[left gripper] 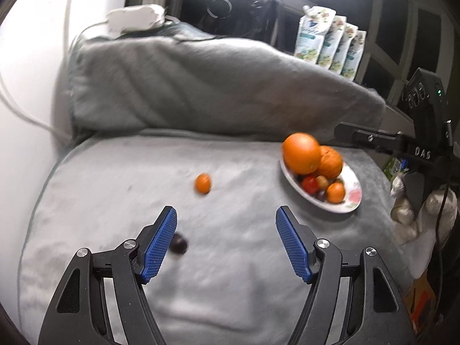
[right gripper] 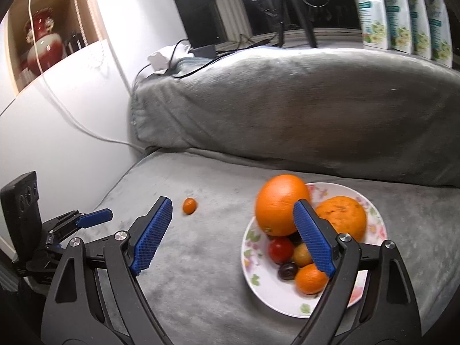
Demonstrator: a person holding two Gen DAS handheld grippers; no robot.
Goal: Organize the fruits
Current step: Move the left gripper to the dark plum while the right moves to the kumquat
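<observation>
A white floral plate sits on the grey blanket and holds two large oranges, a red tomato, a dark plum and a small orange. A small loose orange lies on the blanket left of the plate. A dark plum lies beside my left gripper's left finger. My left gripper is open and empty above the blanket. My right gripper is open and empty, its right finger over the plate.
A grey cushion rises behind the seat. Several printed pouches stand on the sill. A white wall with a cable is at left. The left gripper shows at the far left of the right wrist view.
</observation>
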